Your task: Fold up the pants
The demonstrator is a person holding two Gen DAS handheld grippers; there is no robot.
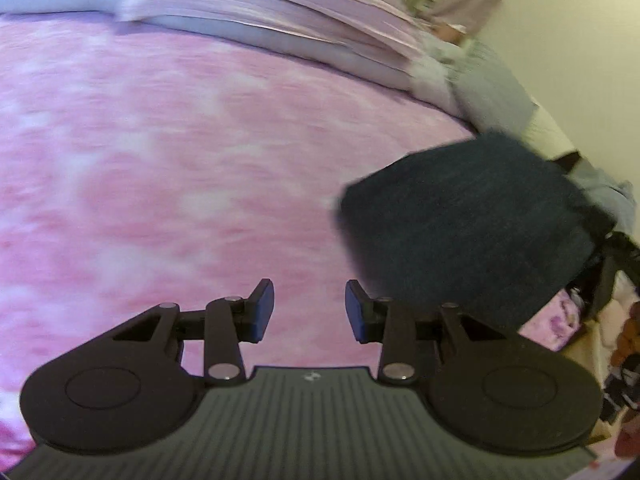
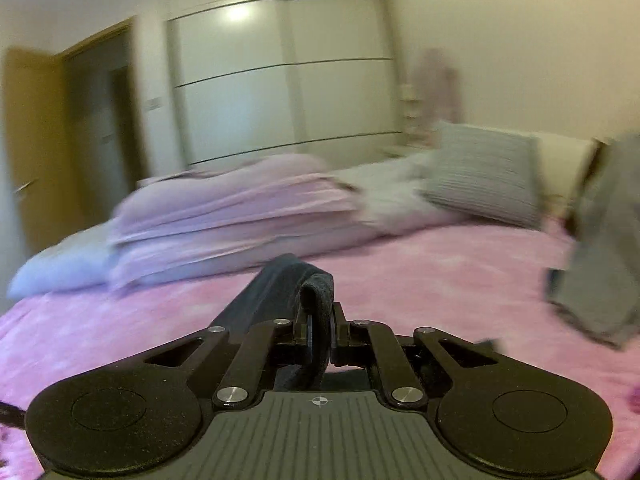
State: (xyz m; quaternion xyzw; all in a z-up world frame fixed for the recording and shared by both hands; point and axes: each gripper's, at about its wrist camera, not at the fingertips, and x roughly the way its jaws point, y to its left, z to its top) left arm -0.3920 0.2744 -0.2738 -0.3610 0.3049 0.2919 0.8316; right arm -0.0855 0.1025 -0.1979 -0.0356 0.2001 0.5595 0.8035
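Right hand-held gripper (image 2: pixel 320 330) pinching dark pants (image 2: pixel 280 280) edge, left hand-held gripper (image 1: pixel 310 310) spread, bare pink bedspread (image 1: pixel 160 160) beneath.

We see the left gripper (image 1: pixel 310 312) in matte black, its linkage arms pinned with silver screws, round discs either side of a ribbed grey plate bearing a small crosshair mark; blue pads line its jaws; the right gripper (image 2: pixel 320 332) looks alike.

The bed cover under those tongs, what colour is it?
Mottled pink and white bed cover, clearest in the left wrist view.
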